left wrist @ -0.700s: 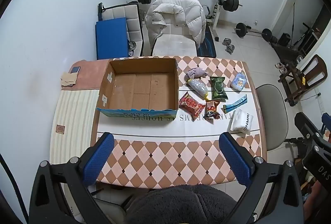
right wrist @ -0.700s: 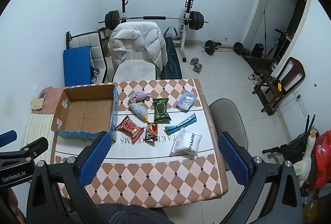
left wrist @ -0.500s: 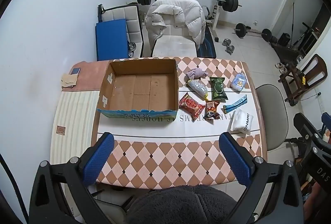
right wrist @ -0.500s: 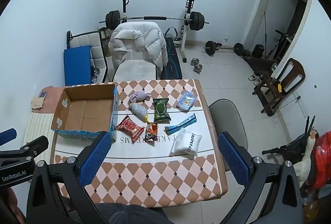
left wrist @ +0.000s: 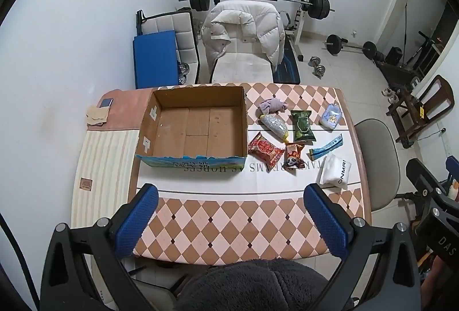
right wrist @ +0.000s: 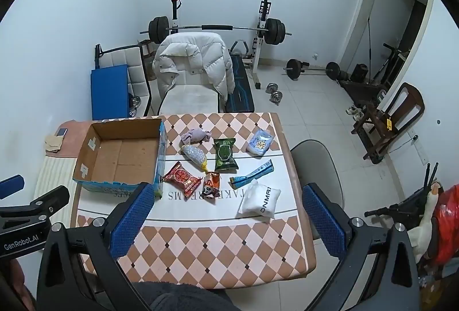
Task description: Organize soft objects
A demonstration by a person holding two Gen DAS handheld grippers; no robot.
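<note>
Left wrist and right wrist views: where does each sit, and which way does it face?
Left wrist: high over the near table edge, facing the cardboard box; open left gripper and dark fleece show.
Right wrist: further right, facing the white packet; open right gripper shows, left gripper at its left.
Shared: box, snacks, checkered table, weight bench.

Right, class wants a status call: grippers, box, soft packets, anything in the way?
Left gripper open, empty. Right gripper open, empty. Cardboard box empty; packets, from red packet to white pouch, on the table. Path unobstructed.
</note>
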